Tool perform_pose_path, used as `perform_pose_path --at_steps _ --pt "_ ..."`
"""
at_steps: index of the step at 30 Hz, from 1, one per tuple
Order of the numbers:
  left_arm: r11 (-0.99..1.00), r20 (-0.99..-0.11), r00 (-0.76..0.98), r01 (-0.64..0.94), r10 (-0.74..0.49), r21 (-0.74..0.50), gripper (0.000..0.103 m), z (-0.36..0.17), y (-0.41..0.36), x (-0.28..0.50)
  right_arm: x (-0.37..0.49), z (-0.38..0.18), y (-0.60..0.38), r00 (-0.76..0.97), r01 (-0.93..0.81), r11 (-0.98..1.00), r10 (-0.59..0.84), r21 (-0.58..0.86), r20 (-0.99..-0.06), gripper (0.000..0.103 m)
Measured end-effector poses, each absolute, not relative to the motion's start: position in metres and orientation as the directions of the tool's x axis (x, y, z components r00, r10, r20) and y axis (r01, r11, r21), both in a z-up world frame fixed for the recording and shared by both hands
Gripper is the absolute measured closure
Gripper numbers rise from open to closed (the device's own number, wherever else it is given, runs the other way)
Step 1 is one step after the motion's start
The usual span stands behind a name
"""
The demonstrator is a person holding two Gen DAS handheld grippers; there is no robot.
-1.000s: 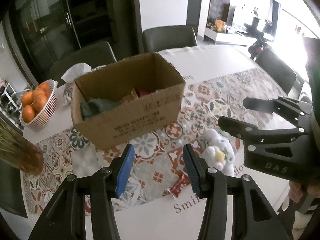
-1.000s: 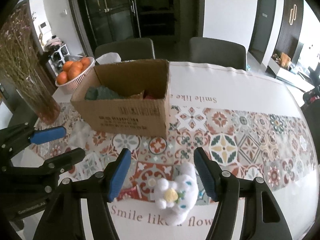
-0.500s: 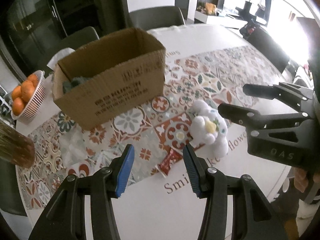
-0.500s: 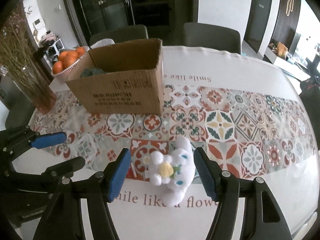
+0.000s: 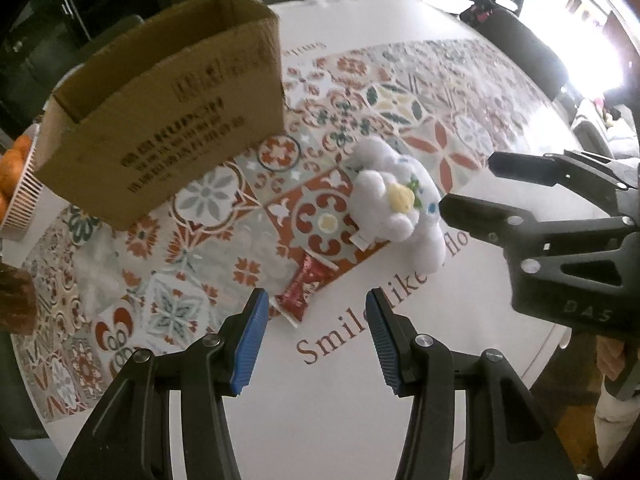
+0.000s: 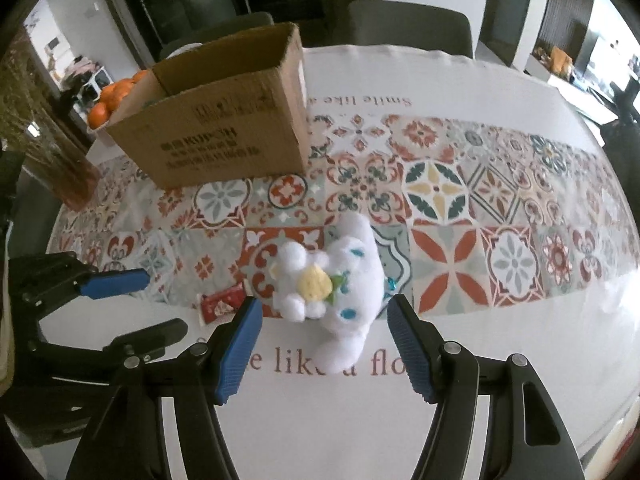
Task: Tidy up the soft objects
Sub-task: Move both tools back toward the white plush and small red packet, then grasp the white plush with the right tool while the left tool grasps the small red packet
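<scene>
The right gripper [image 6: 324, 316] is spread wide, its blue pads on either side of the white plush toy [image 6: 340, 284] on the tablecloth [image 6: 460, 128]; the left gripper [image 5: 316, 312] is spread too, empty, near a red snack packet [image 5: 304, 288]. A shallow pinch could slip off the fluff, or snag the cloth, short of the cardboard box [image 6: 224, 120].

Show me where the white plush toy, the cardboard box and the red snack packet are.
white plush toy [image 6: 352, 280], right wrist view, its body.
cardboard box [image 6: 232, 136], right wrist view, printed front wall.
red snack packet [image 5: 304, 286], left wrist view, wrapper's middle.
</scene>
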State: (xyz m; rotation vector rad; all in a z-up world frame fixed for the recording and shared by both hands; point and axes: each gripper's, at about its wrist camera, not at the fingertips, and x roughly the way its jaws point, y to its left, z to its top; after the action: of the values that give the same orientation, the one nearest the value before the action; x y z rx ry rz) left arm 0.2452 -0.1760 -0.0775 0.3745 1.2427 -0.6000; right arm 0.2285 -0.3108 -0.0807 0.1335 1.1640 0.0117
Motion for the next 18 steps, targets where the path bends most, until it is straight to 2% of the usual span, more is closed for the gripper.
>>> perform_pose_path --at_steps 18 --pt "0.725 -0.992 0.116 0.687 -0.049 0.044 0.053 -0.129 -0.204 0.252 0.233 -0.130 -0.326 0.249 0.115 0.987 0.083 0.115 -0.965 0.037"
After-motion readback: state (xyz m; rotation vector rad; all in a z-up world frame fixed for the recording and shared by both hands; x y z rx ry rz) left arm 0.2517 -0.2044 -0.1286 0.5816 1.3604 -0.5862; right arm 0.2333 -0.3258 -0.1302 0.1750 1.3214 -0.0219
